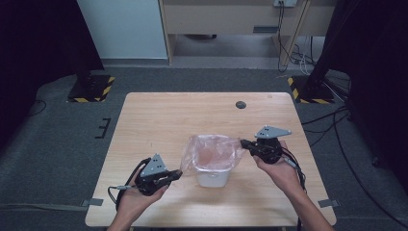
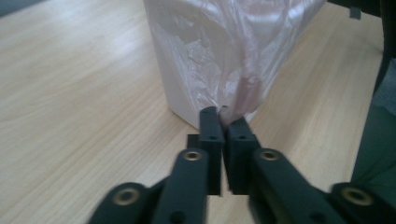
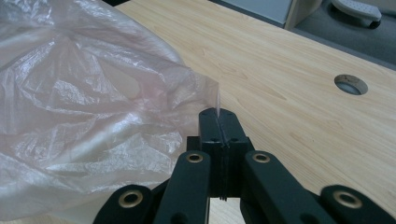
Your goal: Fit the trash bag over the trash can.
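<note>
Both grippers' jaws pinching bag [image 1: 211, 153], prob.

I see grey carpet [image 1: 57, 144] under the wooden table [image 1: 159, 120] — a pale cabinet [image 1: 240, 19] behind, dark stands, perhaps curtained, either side.

A round cable hole [image 1: 240, 104] sits near the table's [image 1: 159, 120] far edge; striped stand bases [image 1: 91, 88] rest on the floor beyond.

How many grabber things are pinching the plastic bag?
2. The left gripper pinches the plastic bag at its left edge; the right gripper pinches its right edge.
</note>
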Demonstrator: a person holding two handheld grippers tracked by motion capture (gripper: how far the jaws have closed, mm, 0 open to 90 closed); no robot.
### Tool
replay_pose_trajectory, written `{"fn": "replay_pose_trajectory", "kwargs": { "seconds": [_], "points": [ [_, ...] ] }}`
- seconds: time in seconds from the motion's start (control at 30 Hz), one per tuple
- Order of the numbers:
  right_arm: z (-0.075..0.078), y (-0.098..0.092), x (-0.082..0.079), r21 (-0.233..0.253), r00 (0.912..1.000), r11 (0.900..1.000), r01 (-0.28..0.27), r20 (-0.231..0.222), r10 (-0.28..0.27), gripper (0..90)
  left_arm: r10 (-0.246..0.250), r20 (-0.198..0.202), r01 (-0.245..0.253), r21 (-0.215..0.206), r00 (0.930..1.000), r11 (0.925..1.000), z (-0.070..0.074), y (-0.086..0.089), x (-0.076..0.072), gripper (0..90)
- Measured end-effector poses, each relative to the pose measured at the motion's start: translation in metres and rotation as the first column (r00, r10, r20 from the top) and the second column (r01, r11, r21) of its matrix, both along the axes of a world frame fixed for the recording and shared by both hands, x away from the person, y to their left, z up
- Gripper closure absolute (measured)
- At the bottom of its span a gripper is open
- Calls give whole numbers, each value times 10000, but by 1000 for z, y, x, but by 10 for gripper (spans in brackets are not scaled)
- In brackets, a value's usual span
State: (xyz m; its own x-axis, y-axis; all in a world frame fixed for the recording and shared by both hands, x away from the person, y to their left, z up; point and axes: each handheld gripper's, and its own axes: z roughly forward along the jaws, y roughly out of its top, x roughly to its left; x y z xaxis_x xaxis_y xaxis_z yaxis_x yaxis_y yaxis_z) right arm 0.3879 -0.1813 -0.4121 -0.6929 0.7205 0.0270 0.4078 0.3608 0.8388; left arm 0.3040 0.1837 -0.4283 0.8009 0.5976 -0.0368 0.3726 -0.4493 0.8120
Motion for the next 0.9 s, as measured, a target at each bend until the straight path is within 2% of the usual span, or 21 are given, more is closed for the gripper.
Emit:
{"fn": "replay_pose_trajectory", "kwargs": {
  "seconds": [0.13, 0.3, 0.4, 0.47, 0.6, 0.77, 0.9],
  "points": [
    [2, 0, -2, 40, 9999, 10000, -54, 102, 53, 900, 222, 440, -209, -305, 9988, 9993, 4, 3, -3, 633],
    [2, -1, -1, 116, 9999, 9999, -36, 121, 35, 900, 19, 906, 32, -563, 9959, 9984, 7, 9, -11, 488],
    [2, -1, 0, 138, 9999, 9999, -46, 125, 44, 900, -78, 1012, 140, -600, 9948, 9981, 7, 14, -16, 484],
    [2, -1, 0, 119, 9999, 9999, -63, 122, 61, 900, -58, 1061, 127, -642, 9943, 9979, 8, 19, -19, 514],
    [2, 0, 0, 124, 9998, 9998, -138, 159, 136, 900, 289, 1097, -218, -657, 9935, 9976, 11, 25, -20, 535],
    [3, 2, 1, 124, 9997, 9997, -219, 143, 217, 900, 949, 1235, -874, -651, 9878, 9940, 13, 30, -3, 553],
    [3, 4, 1, 129, 9994, 9995, -302, 144, 300, 900, 1285, 1301, -1203, -696, 9831, 9903, 11, 26, 15, 520]
  ]
}}
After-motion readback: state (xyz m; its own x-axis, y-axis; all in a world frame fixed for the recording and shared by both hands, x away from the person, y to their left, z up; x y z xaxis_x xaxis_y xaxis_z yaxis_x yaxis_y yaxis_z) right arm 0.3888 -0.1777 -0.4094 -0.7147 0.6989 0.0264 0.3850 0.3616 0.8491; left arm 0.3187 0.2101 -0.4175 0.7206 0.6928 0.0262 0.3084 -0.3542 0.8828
